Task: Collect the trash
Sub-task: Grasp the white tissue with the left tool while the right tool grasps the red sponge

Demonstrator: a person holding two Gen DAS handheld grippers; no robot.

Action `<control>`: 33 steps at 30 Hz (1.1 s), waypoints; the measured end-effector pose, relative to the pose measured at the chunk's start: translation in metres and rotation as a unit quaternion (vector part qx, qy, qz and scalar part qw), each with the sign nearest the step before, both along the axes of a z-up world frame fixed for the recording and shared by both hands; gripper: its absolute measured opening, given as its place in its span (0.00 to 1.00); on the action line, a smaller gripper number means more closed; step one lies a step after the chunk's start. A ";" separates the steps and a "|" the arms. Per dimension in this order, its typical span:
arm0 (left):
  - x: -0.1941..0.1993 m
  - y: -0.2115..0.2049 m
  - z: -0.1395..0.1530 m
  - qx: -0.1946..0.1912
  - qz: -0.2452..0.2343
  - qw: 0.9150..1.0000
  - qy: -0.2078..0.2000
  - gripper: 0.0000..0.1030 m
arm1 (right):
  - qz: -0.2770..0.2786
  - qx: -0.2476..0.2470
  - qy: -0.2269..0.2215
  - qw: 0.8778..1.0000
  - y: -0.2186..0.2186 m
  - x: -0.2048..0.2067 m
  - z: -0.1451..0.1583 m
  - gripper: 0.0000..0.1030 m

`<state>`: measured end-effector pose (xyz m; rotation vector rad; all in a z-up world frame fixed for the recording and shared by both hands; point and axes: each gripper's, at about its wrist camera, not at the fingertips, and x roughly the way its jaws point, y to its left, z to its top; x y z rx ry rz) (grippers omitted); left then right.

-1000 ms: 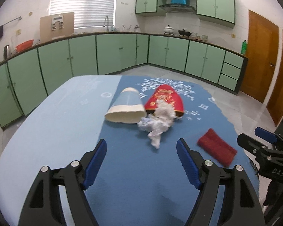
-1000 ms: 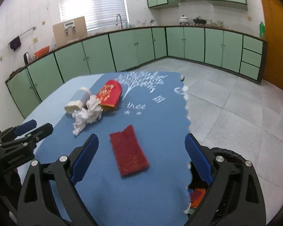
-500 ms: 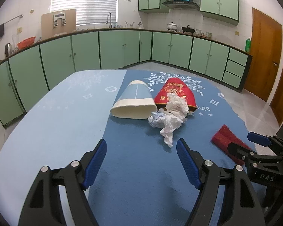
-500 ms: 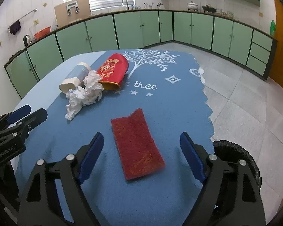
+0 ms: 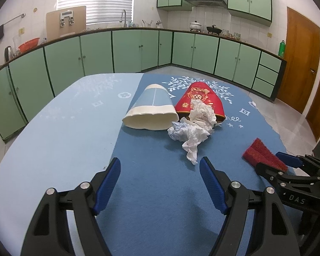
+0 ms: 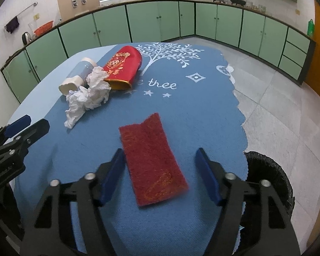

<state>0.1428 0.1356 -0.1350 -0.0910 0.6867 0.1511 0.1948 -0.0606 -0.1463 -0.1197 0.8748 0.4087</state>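
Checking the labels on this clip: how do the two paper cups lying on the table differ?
The blue-and-cream cup is plain pale blue with a cream rim band; the red cup is bright red with gold print. The blue-and-cream cup's mouth is flattened and fully visible in the left wrist view; the red cup's mouth is partly hidden by the crumpled tissue. Both lie on their sides, side by side, mouths toward the cameras.

- Green cabinets (image 5: 128, 51) line the white-tiled walls (image 5: 38, 4).
- A window with blinds (image 5: 96, 0) glows above the tap (image 5: 123, 17).
- A brown door (image 5: 298, 64) stands right.
- Grey floor tiles (image 6: 277, 98).
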 end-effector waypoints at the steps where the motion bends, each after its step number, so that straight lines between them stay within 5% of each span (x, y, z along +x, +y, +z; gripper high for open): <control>1: 0.000 0.000 0.000 0.000 0.000 1.000 0.001 0.73 | 0.005 0.002 0.000 1.000 0.001 0.000 0.000 0.51; 24: 0.042 -0.015 0.000 -0.001 -0.027 0.999 0.017 0.70 | -0.028 0.027 -0.033 0.999 -0.019 0.007 0.028 0.44; 30: 0.062 -0.020 -0.009 -0.007 -0.038 0.998 0.038 0.48 | -0.031 0.032 -0.032 0.998 -0.024 0.013 0.027 0.44; 33: 0.068 -0.023 -0.013 -0.011 -0.045 0.998 0.053 0.27 | -0.031 0.036 -0.031 0.998 -0.025 0.013 0.027 0.44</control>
